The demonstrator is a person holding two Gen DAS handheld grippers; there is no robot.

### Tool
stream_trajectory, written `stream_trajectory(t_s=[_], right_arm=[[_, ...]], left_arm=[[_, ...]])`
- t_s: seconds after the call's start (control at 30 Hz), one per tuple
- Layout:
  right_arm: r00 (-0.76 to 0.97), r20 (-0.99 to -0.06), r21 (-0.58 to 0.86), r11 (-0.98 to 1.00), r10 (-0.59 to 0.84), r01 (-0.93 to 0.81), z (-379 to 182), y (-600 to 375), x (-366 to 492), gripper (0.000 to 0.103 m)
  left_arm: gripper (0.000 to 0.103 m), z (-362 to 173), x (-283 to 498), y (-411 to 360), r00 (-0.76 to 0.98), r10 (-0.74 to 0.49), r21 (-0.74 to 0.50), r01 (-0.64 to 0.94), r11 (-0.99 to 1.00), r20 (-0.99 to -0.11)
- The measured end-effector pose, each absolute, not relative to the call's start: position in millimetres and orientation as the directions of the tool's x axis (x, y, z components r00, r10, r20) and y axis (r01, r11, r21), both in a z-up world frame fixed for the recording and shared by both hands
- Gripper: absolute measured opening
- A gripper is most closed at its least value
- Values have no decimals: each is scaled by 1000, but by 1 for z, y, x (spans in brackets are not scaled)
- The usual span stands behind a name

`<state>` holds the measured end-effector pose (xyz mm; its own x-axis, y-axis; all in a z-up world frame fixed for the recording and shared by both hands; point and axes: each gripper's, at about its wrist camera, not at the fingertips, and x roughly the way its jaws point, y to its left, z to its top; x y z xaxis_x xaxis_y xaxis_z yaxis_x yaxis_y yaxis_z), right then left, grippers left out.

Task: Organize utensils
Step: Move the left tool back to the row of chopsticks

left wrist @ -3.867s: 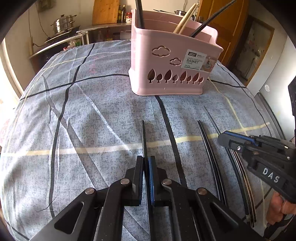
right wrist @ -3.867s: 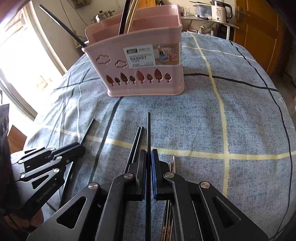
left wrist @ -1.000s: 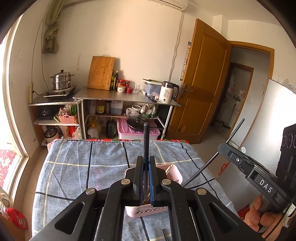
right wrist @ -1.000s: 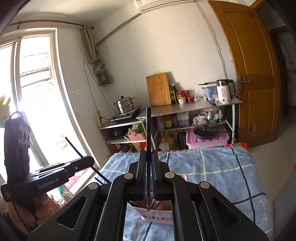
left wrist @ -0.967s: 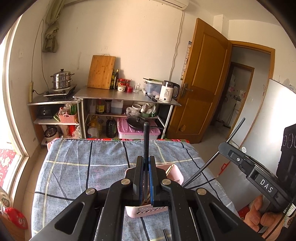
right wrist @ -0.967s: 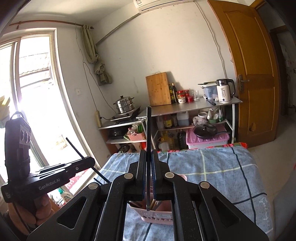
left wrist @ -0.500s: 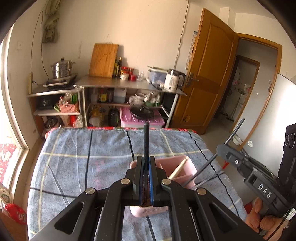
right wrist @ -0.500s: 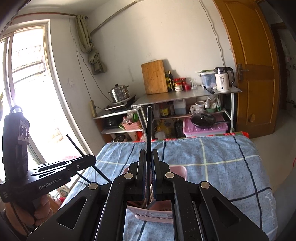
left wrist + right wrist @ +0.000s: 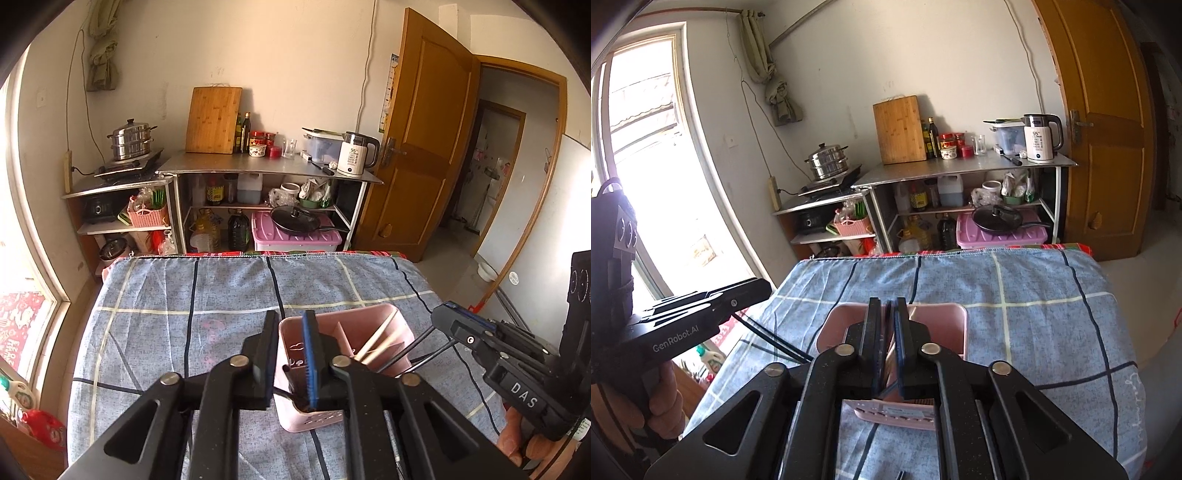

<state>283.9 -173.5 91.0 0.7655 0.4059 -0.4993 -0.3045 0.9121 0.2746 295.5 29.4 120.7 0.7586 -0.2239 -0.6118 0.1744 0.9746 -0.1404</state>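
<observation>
Both claws hang directly above the pink basket [image 9: 369, 328] on the blue-checked desk [image 9: 155, 295]. Left claw [image 9: 291, 354] has just parted, empty. Right claw [image 9: 888, 347], just parting, straddles a loose, near-upright black chopstick [image 9: 887, 314].

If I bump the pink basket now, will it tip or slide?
Likely light: a thin plastic basket with cut-outs. The chopsticks lean out over one side, so a high nudge might tip it. The cloth probably resists sliding.
</observation>
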Motion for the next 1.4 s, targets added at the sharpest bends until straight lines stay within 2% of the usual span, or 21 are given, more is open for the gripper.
stream_trajectory(t_s=[0.07,0.43,0.67,0.83,1.23,1.4], right_arm=[[768,-495,274,912,406,-305,93,-175,281,12],[798,-449,255,913,403,-317,108,-192,242,15],[796,-448,259,911,408,-321,96,-206,204,15],[784,-477,259,916,397,-306,75,-212,180,15],[707,-580,285,914,404,-289,13,-215,140,15],[678,-614,291,914,404,-282,-7,-212,130,15]], left_arm=[[20,122,293,30,762,-224,-144,171,975,-608],[20,142,244,41,820,-205,-138,154,978,-535],[20,135,193,38,836,-219,-140,171,975,-503],[20,110,162,28,817,-249,-148,201,968,-519],[20,18,118,11,703,-290,-202,207,957,-649],[20,-3,112,9,672,-289,-212,197,957,-681]])
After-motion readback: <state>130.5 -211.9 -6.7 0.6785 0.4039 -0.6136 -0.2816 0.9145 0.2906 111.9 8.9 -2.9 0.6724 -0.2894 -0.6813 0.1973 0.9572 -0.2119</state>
